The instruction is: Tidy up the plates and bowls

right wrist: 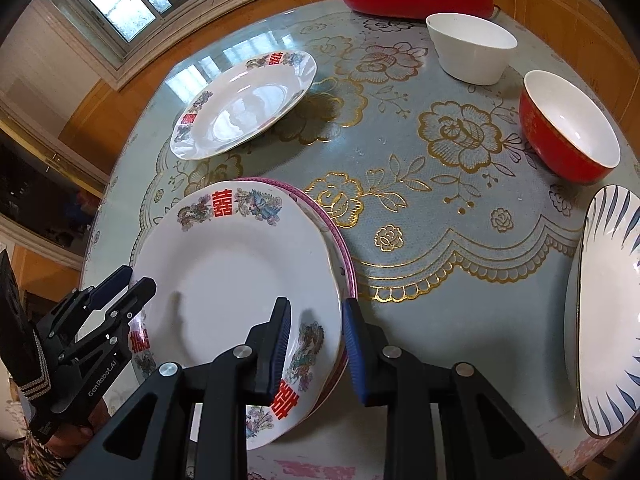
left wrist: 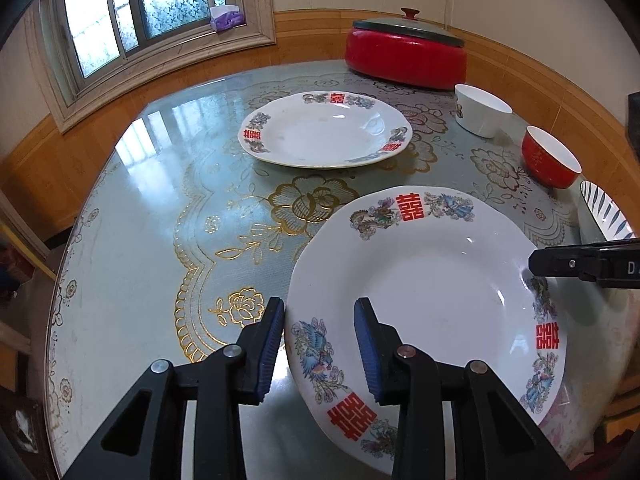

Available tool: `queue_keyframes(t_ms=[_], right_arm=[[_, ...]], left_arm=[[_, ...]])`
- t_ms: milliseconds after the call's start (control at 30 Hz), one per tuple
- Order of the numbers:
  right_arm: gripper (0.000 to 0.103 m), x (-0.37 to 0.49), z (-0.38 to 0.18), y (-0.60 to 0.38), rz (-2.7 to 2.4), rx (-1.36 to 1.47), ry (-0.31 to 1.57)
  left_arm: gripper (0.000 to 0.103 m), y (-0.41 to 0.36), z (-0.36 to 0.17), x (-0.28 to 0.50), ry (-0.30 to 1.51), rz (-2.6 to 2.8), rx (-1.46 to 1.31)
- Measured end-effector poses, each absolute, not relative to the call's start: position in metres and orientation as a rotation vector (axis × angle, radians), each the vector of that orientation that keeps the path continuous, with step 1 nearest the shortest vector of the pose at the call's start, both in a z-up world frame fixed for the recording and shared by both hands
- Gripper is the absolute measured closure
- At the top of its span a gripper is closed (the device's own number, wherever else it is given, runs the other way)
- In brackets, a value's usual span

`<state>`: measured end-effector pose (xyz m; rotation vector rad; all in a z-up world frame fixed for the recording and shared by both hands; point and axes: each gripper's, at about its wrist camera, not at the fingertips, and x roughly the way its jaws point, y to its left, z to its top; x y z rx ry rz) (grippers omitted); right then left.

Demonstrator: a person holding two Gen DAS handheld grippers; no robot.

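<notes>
A white plate [left wrist: 432,280] [right wrist: 232,280] with red characters and birds lies off-centre on a pink-rimmed plate [right wrist: 347,264] near the table's front edge. My left gripper [left wrist: 320,320] [right wrist: 138,278] straddles its left rim, the outer pad against the edge and the inner pad on the plate's inner slope. My right gripper [right wrist: 316,320] [left wrist: 536,262] straddles the right rims of both plates. Its outer pad is beside the pink rim and its inner pad is over the white plate. Whether the right pads press does not show.
A matching plate [left wrist: 324,128] [right wrist: 244,104] sits mid-table. A white bowl [right wrist: 472,48], a red bowl [right wrist: 568,128] and a blue-striped plate [right wrist: 608,320] stand along the right. A red lidded pot [left wrist: 404,56] is at the back. A hand [right wrist: 92,420] holds the left gripper.
</notes>
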<state>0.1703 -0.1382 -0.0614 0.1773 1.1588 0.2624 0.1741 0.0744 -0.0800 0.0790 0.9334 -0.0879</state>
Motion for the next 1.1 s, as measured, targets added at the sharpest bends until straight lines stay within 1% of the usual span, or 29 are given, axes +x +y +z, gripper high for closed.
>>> queue_keyframes(t_ms=[300,467,533,567,600,733,900,967,1100], right_arm=[[0.076,0.170,-0.060,-0.150,0.241,0.212,1.152],[0.075,0.171,-0.060,-0.152,0.253,0.240,1.169],[0.075,0.171,-0.059,-0.154,0.259,0.246,1.175],[0.075,0.171,-0.058,-0.155,0.260,0.252,1.173],[0.075,0.172,-0.056,-0.156,0.262,0.257,1.169],[0.073,0.175,-0.043,-0.156,0.277,0.258,1.138],[0.073,0.185,-0.030,-0.153,0.278,0.231,1.113],[0.073,0.191,-0.027,-0.152,0.274,0.223,1.109],[0.073,0.206,-0.021,-0.151,0.265,0.198,1.101]], left_arm=[[0.067,0.069,-0.080,0.178,0.950,-0.123,0.070],[0.063,0.075,-0.074,0.180,0.961,-0.133,0.023],[0.054,0.077,-0.069,0.182,0.942,-0.122,0.033],[0.046,0.079,-0.066,0.182,0.931,-0.117,0.031],[0.041,0.082,-0.064,0.183,0.922,-0.112,0.023],[0.035,0.095,-0.057,0.191,0.908,-0.085,-0.026],[0.025,0.112,-0.055,0.202,0.908,-0.042,-0.070],[0.023,0.118,-0.055,0.207,0.909,-0.031,-0.090],[0.017,0.130,-0.055,0.220,0.917,-0.011,-0.128]])
